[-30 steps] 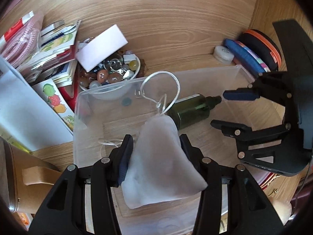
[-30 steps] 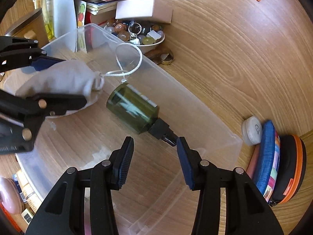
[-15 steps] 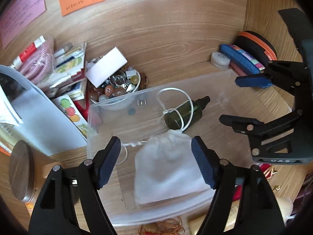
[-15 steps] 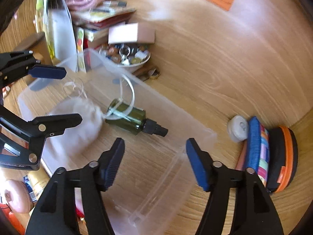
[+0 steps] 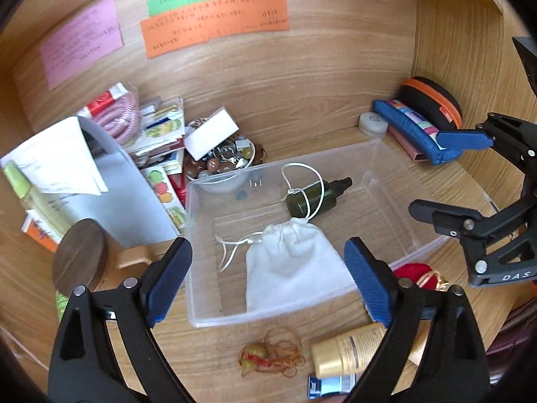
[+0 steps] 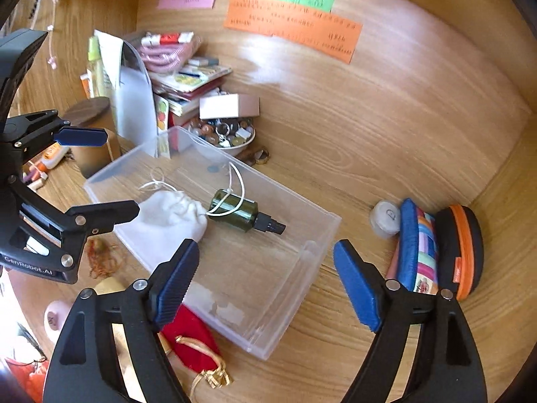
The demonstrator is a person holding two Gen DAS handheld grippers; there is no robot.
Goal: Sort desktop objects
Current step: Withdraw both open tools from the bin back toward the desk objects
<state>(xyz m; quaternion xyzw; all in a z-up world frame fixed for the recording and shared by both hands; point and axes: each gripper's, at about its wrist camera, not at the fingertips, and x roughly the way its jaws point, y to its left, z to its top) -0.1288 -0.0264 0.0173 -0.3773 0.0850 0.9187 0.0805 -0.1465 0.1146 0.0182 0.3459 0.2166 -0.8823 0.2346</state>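
Observation:
A clear plastic bin sits on the wooden desk. Inside it lie a white drawstring pouch and a dark green spray bottle, with the pouch's cord looped over the bottle. My left gripper is open and empty, raised above the bin's near edge; it shows at the left of the right wrist view. My right gripper is open and empty above the bin's near right corner; it shows at the right of the left wrist view.
A bowl of beads and trinkets stands behind the bin, with booklets and a white folder to its left. Pouches and a round case lean at the right. A red pouch, a tube and tangled thread lie in front.
My left gripper let go of the white pouch, which now lies in the bin. Both grippers opened wide and pulled up and back from the bin.

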